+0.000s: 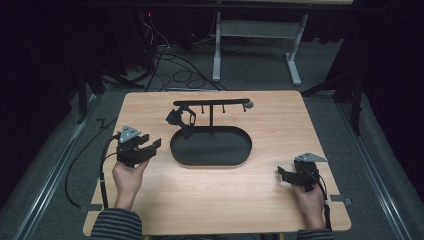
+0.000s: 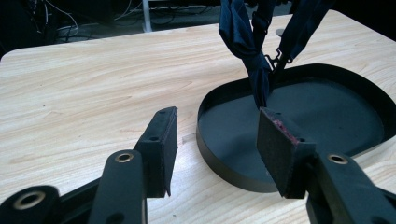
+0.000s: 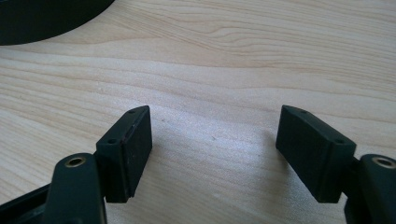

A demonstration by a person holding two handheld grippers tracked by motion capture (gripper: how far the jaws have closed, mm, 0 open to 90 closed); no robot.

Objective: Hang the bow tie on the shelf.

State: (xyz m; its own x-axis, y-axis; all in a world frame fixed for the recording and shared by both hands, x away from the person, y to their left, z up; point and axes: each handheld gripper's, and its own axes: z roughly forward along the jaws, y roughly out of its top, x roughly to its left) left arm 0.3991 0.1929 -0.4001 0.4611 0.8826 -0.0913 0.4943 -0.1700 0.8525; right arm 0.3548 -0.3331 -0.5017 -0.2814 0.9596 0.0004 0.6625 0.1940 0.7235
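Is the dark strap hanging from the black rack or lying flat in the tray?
Hanging: the dark strap droops from the black rack into the oval tray.

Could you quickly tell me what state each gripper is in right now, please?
Left gripper: open, holding nothing, aimed at the black oval tray.
Right gripper: open, holding nothing, over the bare table.

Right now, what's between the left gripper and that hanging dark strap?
Bare table and the black tray's rim, seen in the left gripper view, separate the left gripper from the strap.

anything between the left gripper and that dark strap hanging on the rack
Nothing visible does. The left gripper is open, with bare table between it and the dark strap dangling over the black tray.
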